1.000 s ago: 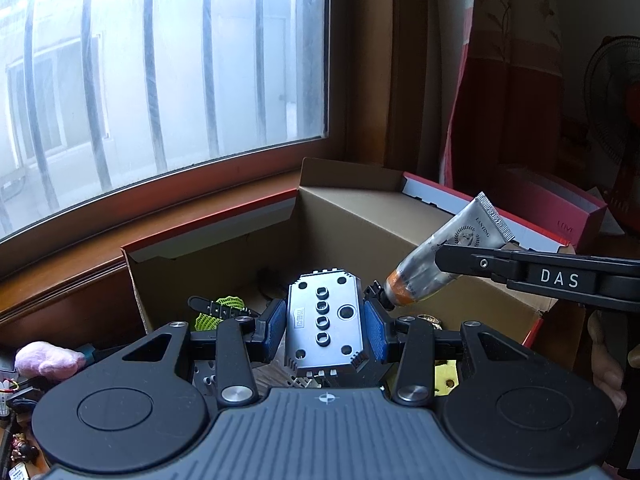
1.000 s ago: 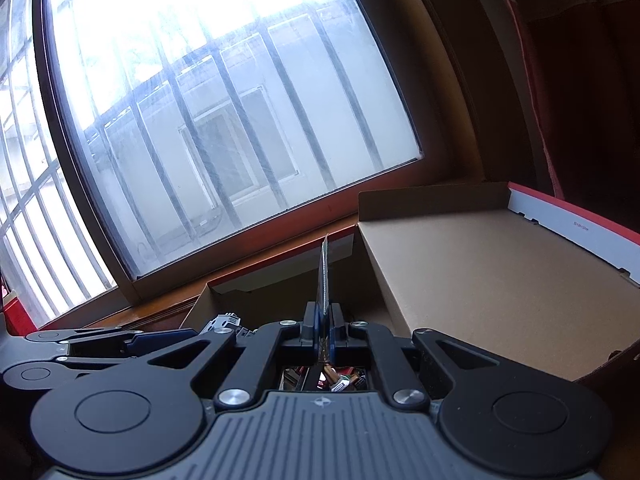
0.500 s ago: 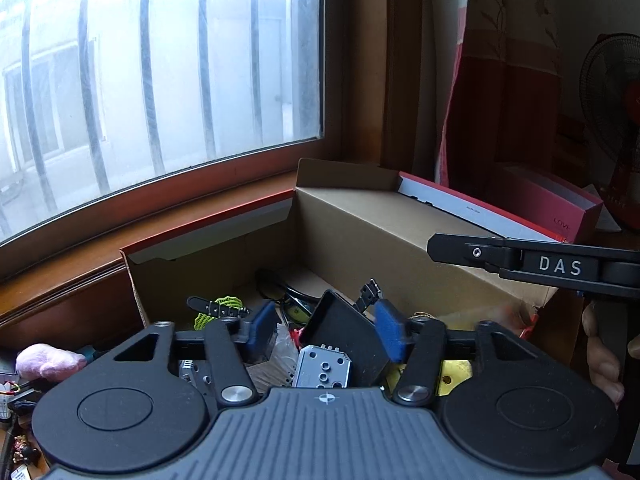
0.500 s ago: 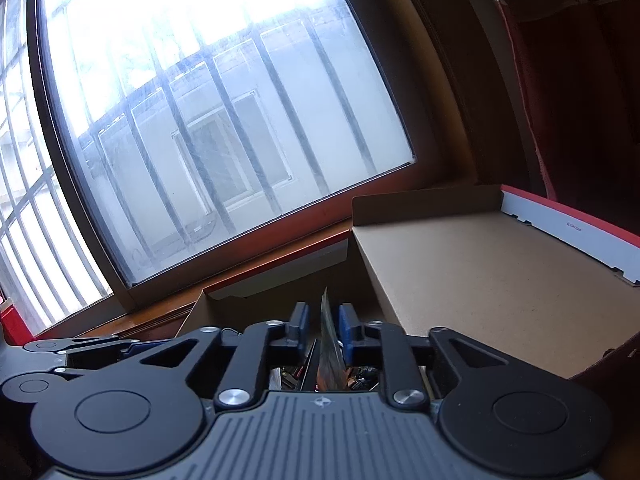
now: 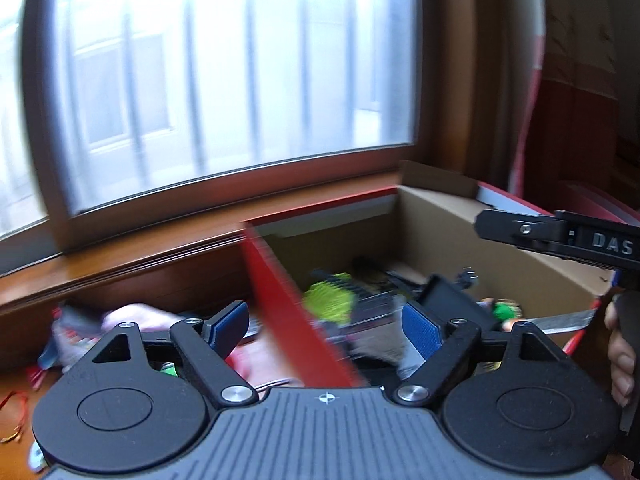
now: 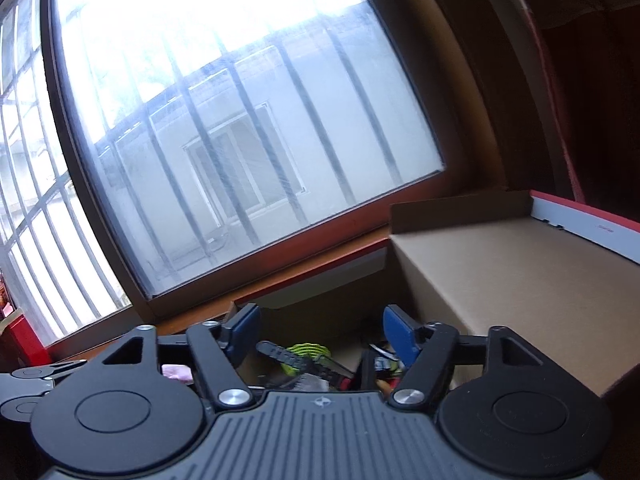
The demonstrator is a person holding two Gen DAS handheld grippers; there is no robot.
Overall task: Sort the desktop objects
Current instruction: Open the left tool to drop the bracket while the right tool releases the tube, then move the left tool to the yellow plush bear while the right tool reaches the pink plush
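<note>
My left gripper (image 5: 325,328) hangs over the left red wall (image 5: 280,300) of an open cardboard box (image 5: 500,256). Its jaws are opening and only the blurred wall shows between its blue pads (image 5: 230,326); they touch nothing. In the box lie a dark slab-like device (image 5: 448,300), a yellow-green mesh item (image 5: 330,296) and a silvery tube (image 5: 568,320) at the right end. My right gripper (image 6: 322,332) is above the same box, jaws opening with nothing between them. Below it I see a black strap (image 6: 296,360) and the yellow-green item (image 6: 308,350).
A barred window (image 5: 224,92) and wooden sill (image 5: 140,256) run behind the box. The box's raised lid (image 6: 520,272) stands to the right. Loose clutter and a pink item (image 5: 132,316) lie left of the box. A hand (image 5: 620,356) holds the right gripper (image 5: 492,226).
The left gripper let go of the grey buttoned device, which fell into the box, then swung left. The right gripper released the tube, and both sets of jaws have spread wide.
</note>
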